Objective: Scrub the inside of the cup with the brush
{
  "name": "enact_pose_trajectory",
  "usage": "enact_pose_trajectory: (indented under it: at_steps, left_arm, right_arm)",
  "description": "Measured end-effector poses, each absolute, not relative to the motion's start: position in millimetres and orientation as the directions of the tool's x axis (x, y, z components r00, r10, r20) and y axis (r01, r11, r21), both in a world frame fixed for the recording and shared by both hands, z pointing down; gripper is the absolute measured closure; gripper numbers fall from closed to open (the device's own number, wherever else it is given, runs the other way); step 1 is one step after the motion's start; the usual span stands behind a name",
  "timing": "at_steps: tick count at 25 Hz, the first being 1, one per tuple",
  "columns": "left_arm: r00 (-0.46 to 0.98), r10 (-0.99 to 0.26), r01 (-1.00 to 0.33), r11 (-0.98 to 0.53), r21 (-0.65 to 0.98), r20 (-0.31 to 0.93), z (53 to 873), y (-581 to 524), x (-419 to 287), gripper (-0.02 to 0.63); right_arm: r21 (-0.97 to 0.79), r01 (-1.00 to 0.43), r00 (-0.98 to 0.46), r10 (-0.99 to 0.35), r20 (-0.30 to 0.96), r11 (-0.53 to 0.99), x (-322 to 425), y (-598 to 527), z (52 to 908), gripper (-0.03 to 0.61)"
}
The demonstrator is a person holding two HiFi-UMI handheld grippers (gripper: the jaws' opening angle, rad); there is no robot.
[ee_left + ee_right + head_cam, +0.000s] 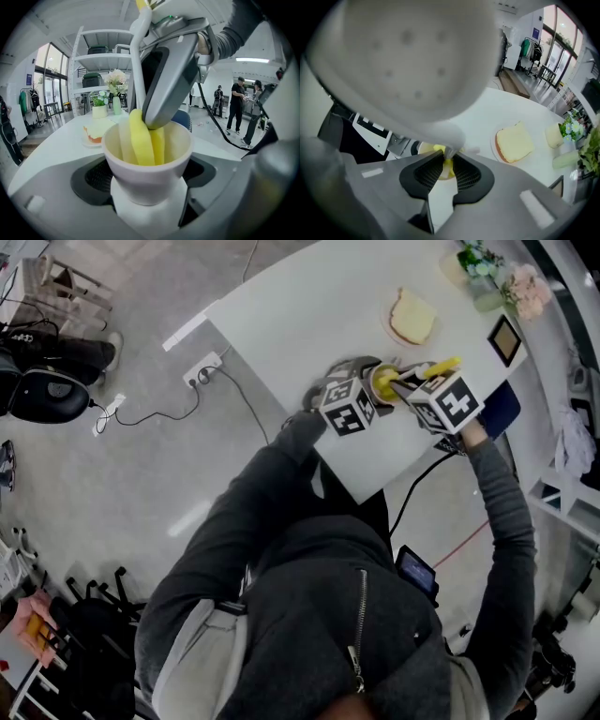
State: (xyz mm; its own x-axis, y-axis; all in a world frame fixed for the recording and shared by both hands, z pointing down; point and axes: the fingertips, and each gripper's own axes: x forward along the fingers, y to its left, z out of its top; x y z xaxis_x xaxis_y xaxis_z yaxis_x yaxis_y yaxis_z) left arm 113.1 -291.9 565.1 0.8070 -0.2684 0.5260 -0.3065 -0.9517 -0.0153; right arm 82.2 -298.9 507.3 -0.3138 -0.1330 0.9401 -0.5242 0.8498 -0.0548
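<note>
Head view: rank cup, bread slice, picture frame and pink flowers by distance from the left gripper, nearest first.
1. cup: gripped between the left gripper's jaws.
2. bread slice: mid-table, beyond the cup.
3. picture frame: by the table's right edge.
4. pink flowers: far right corner.

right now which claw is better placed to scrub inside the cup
Right: the right claw is shut on the brush, whose yellow head sits inside the cup; the left claw is gripping the cup.
</note>
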Motion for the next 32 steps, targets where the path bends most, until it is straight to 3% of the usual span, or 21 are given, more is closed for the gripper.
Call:
enact_pose_trajectory:
  at_steps: [22, 32]
  left_arm:
    - [0.814, -0.272, -0.307, -0.952, -0.017, 0.514, 564.5, -292.0, 112.1, 0.176]
    - [0.811, -0.278, -0.315, -0.949, -0.017, 0.515, 564.1, -293.3, 111.8, 0.176]
  right_arm:
    - [-0.071, -0.553, -0.406, -0.195, 0.893, 0.830, 60.3, -287.5, 490.7, 0.509]
    - [-0.008, -0.554, -0.376, -0.242, 0.895, 0.832, 67.5, -306.0, 498.0, 0.509]
